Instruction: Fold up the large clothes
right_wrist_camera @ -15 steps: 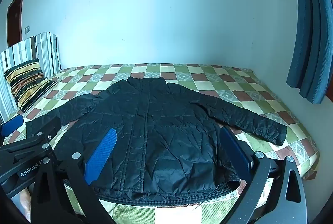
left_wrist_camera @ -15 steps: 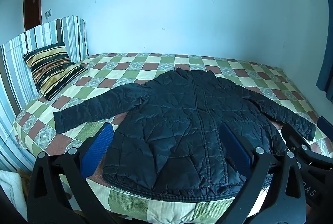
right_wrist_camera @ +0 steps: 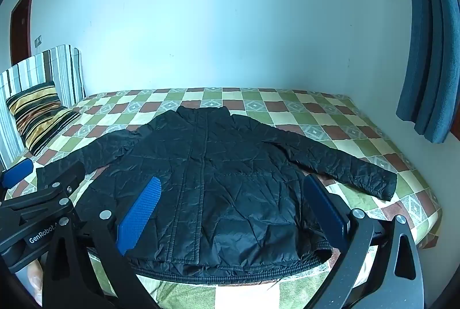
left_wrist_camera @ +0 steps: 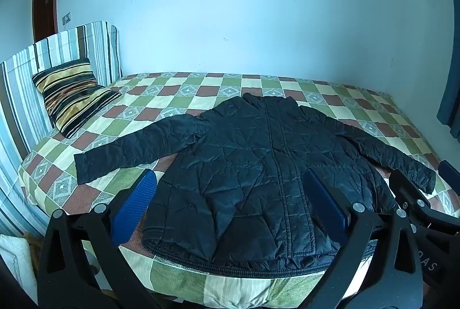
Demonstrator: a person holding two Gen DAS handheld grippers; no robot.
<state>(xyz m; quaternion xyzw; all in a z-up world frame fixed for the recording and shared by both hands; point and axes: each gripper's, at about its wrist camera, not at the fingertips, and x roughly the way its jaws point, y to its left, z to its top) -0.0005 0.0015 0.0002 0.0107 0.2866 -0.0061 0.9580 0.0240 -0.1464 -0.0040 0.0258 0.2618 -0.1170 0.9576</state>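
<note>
A black quilted jacket (left_wrist_camera: 258, 165) lies flat, front up, on a bed with a checked cover (left_wrist_camera: 201, 87), both sleeves spread out to the sides. It also shows in the right wrist view (right_wrist_camera: 218, 174). My left gripper (left_wrist_camera: 230, 199) is open and empty, held above the jacket's hem near the bed's front edge. My right gripper (right_wrist_camera: 233, 205) is open and empty too, above the hem a little further right. Each gripper shows at the edge of the other's view.
A striped pillow (left_wrist_camera: 72, 93) leans on a striped headboard (left_wrist_camera: 57, 50) at the left end. A pale wall runs behind the bed. A blue curtain (right_wrist_camera: 425, 50) hangs at the right. A dark door (left_wrist_camera: 44, 4) stands far left.
</note>
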